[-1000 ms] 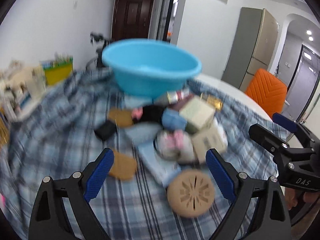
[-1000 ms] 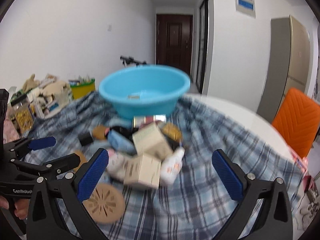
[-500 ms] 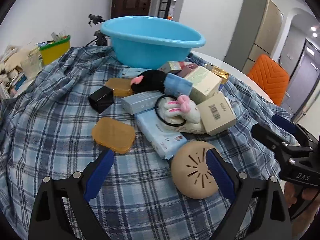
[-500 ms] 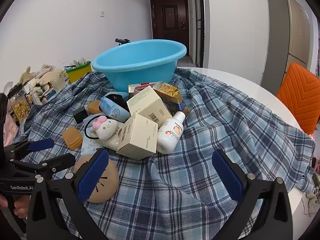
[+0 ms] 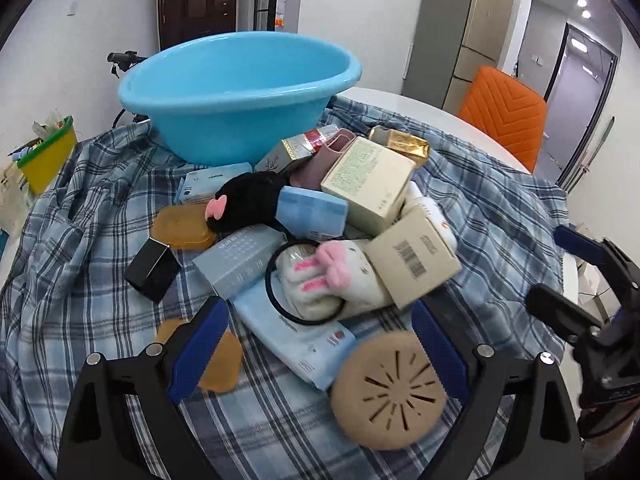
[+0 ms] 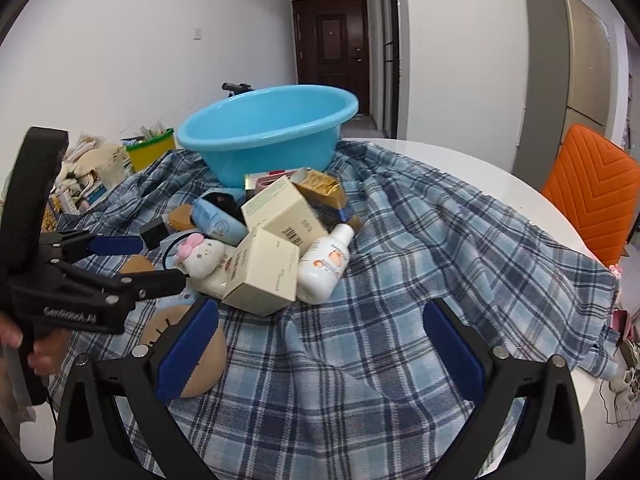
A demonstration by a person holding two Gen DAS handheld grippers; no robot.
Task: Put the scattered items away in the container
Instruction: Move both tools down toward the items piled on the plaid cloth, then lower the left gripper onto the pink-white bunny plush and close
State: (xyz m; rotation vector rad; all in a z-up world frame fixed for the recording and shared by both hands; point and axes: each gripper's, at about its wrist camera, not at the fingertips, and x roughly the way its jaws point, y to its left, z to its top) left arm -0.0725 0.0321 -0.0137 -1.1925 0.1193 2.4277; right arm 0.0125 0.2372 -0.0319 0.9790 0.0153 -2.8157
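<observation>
A blue plastic basin [image 5: 240,92] stands at the far side of a table covered by a plaid cloth [image 6: 420,264]; it also shows in the right wrist view [image 6: 268,132]. In front of it lies a heap of items: cream boxes [image 5: 412,260], a white plush bunny [image 5: 332,284], a black plush [image 5: 248,200], a white lotion bottle [image 6: 326,264], a tan round vented disc [image 5: 390,392]. My left gripper [image 5: 316,344] is open and empty, low over the near edge of the heap. My right gripper [image 6: 316,340] is open and empty over bare cloth right of the heap.
An orange chair [image 6: 592,196] stands at the right beyond the table edge. A yellow-green bin [image 5: 48,152] and clutter sit at the left. A black cube [image 5: 154,268] and amber soap cases [image 5: 182,226] lie left of the heap.
Both grippers have moved forward and lower towards the heap; the items now look larger and closer. Both stay open and empty.
</observation>
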